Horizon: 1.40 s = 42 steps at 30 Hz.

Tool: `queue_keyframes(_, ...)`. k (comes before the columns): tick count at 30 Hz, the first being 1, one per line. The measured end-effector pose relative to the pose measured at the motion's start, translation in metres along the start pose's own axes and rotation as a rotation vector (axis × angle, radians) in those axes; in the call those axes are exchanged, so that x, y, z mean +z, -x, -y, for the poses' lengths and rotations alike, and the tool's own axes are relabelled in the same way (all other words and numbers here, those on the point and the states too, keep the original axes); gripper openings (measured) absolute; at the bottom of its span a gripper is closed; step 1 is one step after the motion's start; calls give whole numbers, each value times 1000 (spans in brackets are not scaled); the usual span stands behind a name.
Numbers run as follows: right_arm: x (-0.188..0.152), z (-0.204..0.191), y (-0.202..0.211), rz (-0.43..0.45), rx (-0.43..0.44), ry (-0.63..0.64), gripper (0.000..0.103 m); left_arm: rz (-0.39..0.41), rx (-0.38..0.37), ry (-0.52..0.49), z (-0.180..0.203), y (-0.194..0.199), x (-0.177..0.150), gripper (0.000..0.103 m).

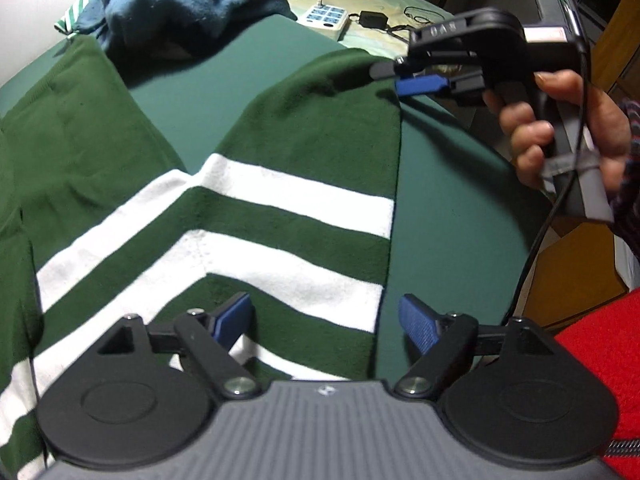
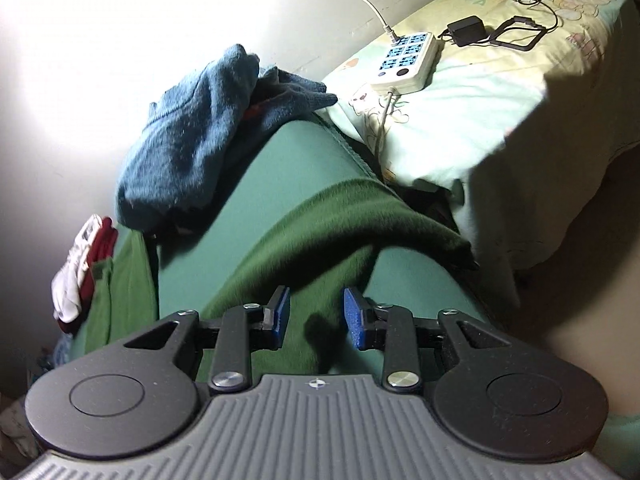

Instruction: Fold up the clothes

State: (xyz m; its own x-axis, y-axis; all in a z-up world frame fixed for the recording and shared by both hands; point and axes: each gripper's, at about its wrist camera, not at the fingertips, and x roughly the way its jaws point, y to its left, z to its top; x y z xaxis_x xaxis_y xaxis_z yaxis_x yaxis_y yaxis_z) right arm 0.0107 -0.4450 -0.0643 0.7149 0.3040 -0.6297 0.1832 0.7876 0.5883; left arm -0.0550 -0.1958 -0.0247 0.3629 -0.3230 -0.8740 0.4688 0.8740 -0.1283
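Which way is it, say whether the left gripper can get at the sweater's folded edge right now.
Probably yes. The left gripper is open and hangs right over the striped sweater, its fingers straddling the edge, with nothing between. The right gripper works farther up.

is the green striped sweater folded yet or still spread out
Partly folded. The green striped sweater lies on the bed with one straight folded edge on its right side, the white stripes ending there; its left part remains spread.
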Motion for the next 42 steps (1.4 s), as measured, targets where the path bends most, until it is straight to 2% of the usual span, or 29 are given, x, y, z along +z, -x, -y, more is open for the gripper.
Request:
queue_keyframes(8,17,8,-16,56,38,-23,33,-8,26,-5,9,-2,-2,83)
queue_keyframes(10,20,5,-19,45,17,0,18,-7,35,-19,13,-4,1,76)
queue_keyframes(15,24,8,-12,22,28,-11,13,19,66,-130,30,-12,18,78)
queue_keyframes(17,26,9,-4,20,40,-22,3,30,78,-176,37,-16,25,78)
queue_keyframes(21,31,10,12,24,71,-41,3,36,47,-202,44,-32,36,66)
queue_keyframes(22,32,10,14,23,74,-40,3,37,33,-198,44,-34,38,58)
queue_keyframes(23,32,9,16,23,77,-39,3,41,24,-193,43,-34,39,55)
queue_keyframes(27,30,9,18,30,94,-52,3,48,7,-180,39,-32,39,53)
queue_keyframes(29,32,6,18,37,119,-55,3,71,11,-167,37,-26,40,59)
queue_keyframes(31,35,-6,20,48,138,-8,3,104,17,-140,32,-16,40,71)
queue_keyframes(34,35,-34,20,65,184,98,3,146,30,-78,17,3,34,77)
queue_keyframes(38,22,-73,11,41,267,211,3,179,89,16,-12,26,20,82)
queue_keyframes(42,-12,-114,-4,-23,339,338,3,192,150,97,-41,42,0,84)
